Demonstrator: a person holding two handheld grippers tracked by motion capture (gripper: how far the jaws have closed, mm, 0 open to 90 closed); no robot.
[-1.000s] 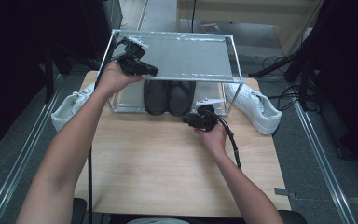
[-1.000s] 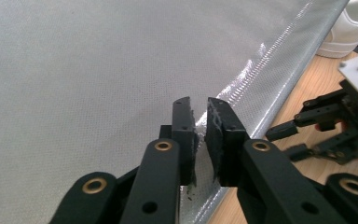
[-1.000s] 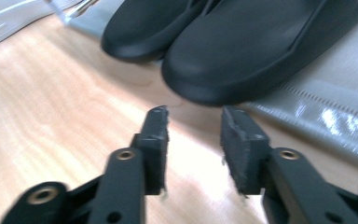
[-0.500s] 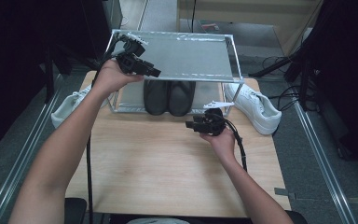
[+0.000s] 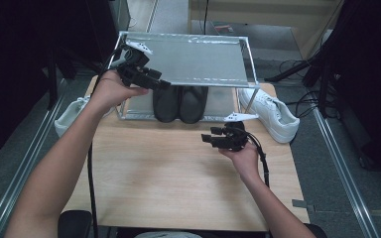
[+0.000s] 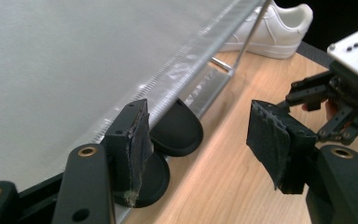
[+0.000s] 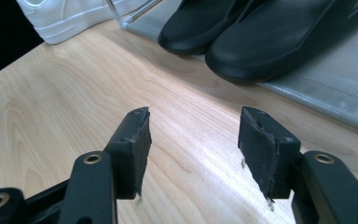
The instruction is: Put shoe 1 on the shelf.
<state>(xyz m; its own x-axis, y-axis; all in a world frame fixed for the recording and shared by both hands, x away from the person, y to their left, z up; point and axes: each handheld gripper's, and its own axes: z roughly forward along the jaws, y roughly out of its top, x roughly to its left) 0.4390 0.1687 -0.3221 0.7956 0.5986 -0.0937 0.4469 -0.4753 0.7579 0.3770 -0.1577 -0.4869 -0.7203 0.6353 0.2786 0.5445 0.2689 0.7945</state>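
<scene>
A pair of black shoes (image 5: 178, 103) stands on the lower shelf of a metal rack (image 5: 188, 59), toes toward me. One white shoe (image 5: 269, 114) lies to the right of the rack, another white shoe (image 5: 69, 115) to its left. My left gripper (image 5: 161, 84) is open and empty, held at the front left edge of the top shelf, above the black shoes (image 6: 177, 133). My right gripper (image 5: 206, 139) hovers open and empty over the table in front of the black shoes (image 7: 270, 37). The left gripper view has my left gripper (image 6: 200, 140) open, with the right gripper (image 6: 345, 93) beyond it.
The wooden table (image 5: 168, 178) stretches bare in front of the rack. The rack's grey top shelf (image 6: 65, 60) carries nothing. Its lower shelf (image 7: 335, 100) has bare space to the right of the shoes. Dark floor and metal rails flank the table.
My right gripper has drawn back from the rack toward me and slightly to the right. The left gripper has stayed at the top shelf's front left edge.
</scene>
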